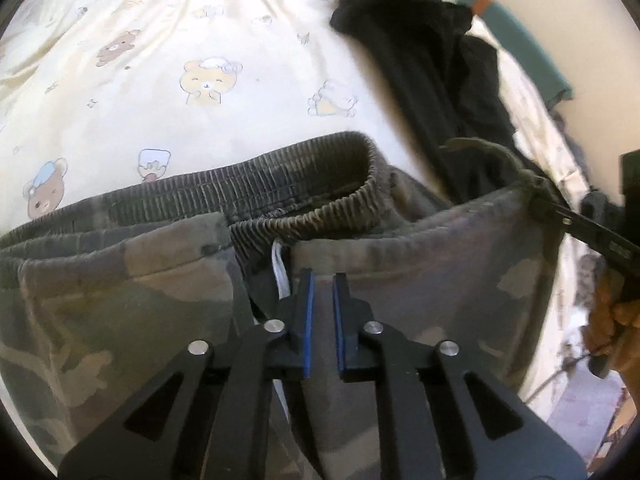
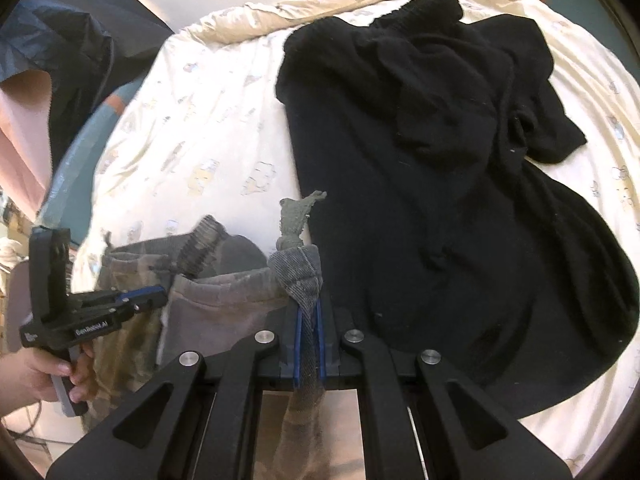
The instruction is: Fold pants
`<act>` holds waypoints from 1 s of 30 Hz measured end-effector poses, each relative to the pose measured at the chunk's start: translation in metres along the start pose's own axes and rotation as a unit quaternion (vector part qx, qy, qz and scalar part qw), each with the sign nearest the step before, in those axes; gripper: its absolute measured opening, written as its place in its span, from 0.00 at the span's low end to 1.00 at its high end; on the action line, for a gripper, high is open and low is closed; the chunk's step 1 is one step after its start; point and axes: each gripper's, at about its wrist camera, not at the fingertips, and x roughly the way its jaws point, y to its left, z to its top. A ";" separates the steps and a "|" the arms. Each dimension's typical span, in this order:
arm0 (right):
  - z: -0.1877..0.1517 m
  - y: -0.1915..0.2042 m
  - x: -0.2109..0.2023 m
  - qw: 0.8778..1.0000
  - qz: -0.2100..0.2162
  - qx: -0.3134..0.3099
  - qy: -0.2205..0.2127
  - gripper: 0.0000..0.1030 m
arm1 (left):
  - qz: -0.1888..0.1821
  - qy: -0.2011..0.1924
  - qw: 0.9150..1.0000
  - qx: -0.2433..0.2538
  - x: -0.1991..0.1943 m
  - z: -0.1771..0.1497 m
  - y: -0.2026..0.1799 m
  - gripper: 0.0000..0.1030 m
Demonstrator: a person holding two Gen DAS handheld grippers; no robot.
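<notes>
No containers — right gripper (image 2: 308,320) clamps the camouflage pants (image 1: 440,264) waistband; left gripper (image 1: 323,280) nearly closed at their fabric, its grasp unclear; black garment (image 2: 440,160) at one o'clock.

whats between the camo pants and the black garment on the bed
Bare bear-print sheet separates the camo pants from the black garment in the right wrist view.

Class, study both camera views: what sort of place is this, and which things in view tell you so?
Most likely a bedroom in a home. The clothes lie on a bed sheet printed with cartoon bears, a bunched cream quilt sits at the far end, and camouflage pants and a black garment suggest laundry.
</notes>
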 end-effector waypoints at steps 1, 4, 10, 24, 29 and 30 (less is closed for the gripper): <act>-0.002 -0.002 0.000 1.000 -0.009 0.000 0.001 0.05 | 0.000 0.007 1.000 -0.003 0.007 0.003 -0.002 0.18; -0.011 -0.019 0.002 1.000 -0.020 0.022 0.008 0.05 | -0.008 0.021 1.000 0.004 0.021 0.007 -0.009 0.29; -0.022 -0.036 0.011 0.998 -0.016 0.055 0.017 0.05 | -0.021 0.056 0.998 0.027 0.044 0.012 -0.024 0.31; 0.003 0.032 -0.036 0.997 0.056 -0.038 -0.034 0.05 | -0.086 -0.101 0.987 -0.094 -0.114 -0.024 -0.001 0.05; 0.041 0.073 0.023 0.995 0.046 -0.090 0.003 0.05 | -0.005 -0.109 0.986 -0.128 -0.077 -0.011 0.042 0.05; 0.047 0.079 0.042 0.994 0.040 -0.097 0.014 0.05 | 0.000 -0.104 0.986 -0.133 -0.067 -0.010 0.050 0.05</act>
